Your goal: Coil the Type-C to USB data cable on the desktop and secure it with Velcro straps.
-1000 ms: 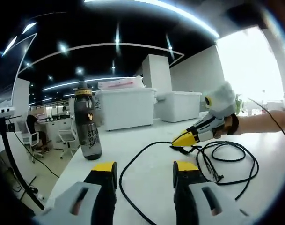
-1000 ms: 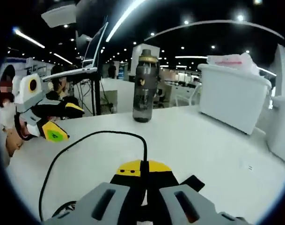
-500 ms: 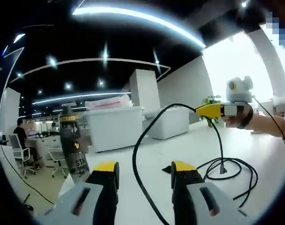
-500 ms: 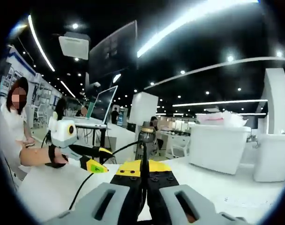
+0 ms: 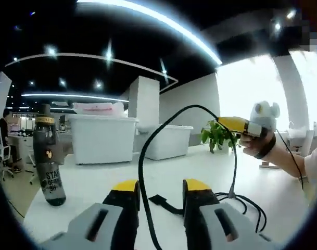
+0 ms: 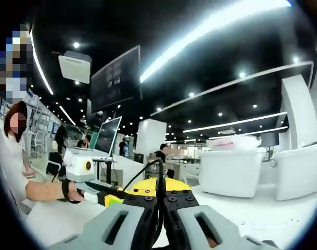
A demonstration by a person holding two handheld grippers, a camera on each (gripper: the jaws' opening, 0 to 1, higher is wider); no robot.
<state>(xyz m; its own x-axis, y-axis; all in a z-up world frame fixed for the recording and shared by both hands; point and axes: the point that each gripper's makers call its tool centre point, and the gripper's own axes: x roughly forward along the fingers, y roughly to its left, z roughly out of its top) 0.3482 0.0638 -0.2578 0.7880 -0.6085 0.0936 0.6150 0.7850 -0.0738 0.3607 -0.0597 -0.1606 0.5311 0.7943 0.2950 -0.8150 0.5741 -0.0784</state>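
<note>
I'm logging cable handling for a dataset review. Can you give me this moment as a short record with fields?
setting: white desktop in an open office
right gripper: shut on black cable, held raised above the desk
left gripper: open, jaws either side of the cable, not gripping
cable: arcs from the right gripper down past the left gripper's jaws; the rest lies in loose loops on the desk
Velcro strap: dark strip lying on the desk, not yet fastened
nearby: grey water bottle, white storage bins, potted plant
</note>
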